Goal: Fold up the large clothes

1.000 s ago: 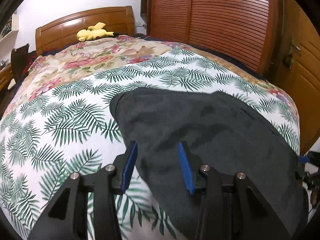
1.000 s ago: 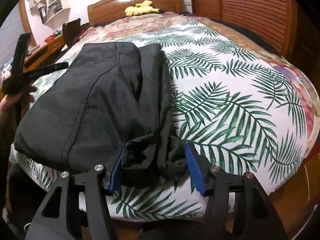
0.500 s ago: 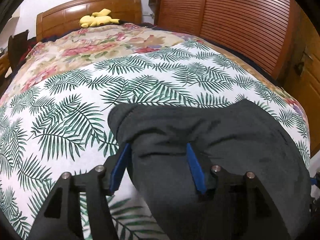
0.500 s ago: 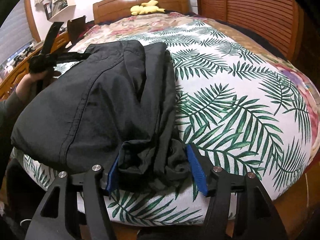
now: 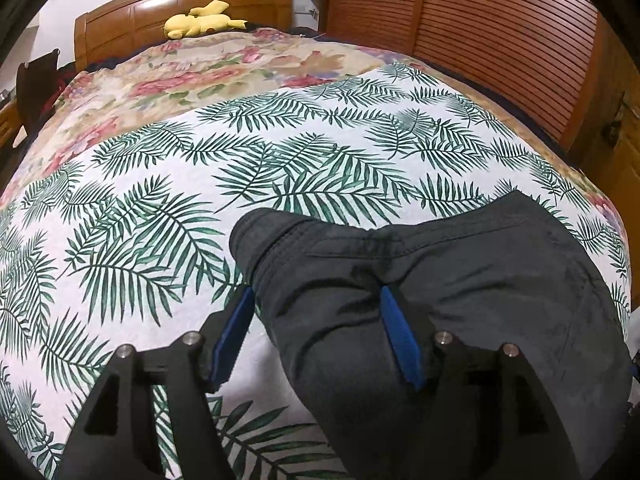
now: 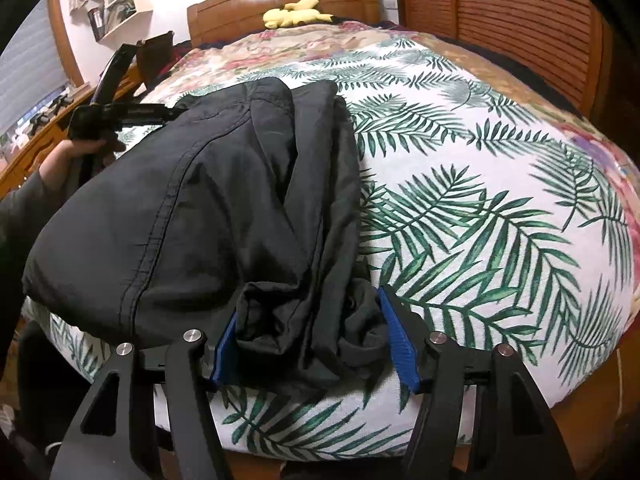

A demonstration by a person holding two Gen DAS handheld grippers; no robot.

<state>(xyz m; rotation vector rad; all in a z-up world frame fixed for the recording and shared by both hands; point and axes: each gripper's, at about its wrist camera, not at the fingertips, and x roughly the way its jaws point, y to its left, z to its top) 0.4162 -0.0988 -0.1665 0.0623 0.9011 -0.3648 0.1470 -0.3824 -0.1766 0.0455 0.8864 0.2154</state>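
A dark grey garment [image 5: 460,280] lies folded on the palm-leaf bedspread [image 5: 180,200]. My left gripper [image 5: 316,320] hovers low over its far left corner. Its jaws are opening, with the cloth's edge lying between the blue pads and neither pad pressing. In the right wrist view the same garment [image 6: 200,220] stretches away from me. Its crumpled near end fills the gap of my right gripper [image 6: 308,328], whose jaws stand wide and loose around it. A hand [image 6: 80,152] holds the left gripper [image 6: 160,114] at the garment's far left side.
A wooden headboard [image 5: 180,4] with a yellow plush toy [image 5: 200,20] closes the far end of the bed. Slatted wooden wardrobe doors [image 5: 480,20] run along the right. A wall shelf [image 6: 116,0] and a desk stand at the left. The mattress edge [image 6: 360,440] is just below my right gripper.
My left gripper has moved along the garment to its corner and its jaws have spread wider. The right gripper has stayed put, its jaws slightly wider around the bunched cloth.
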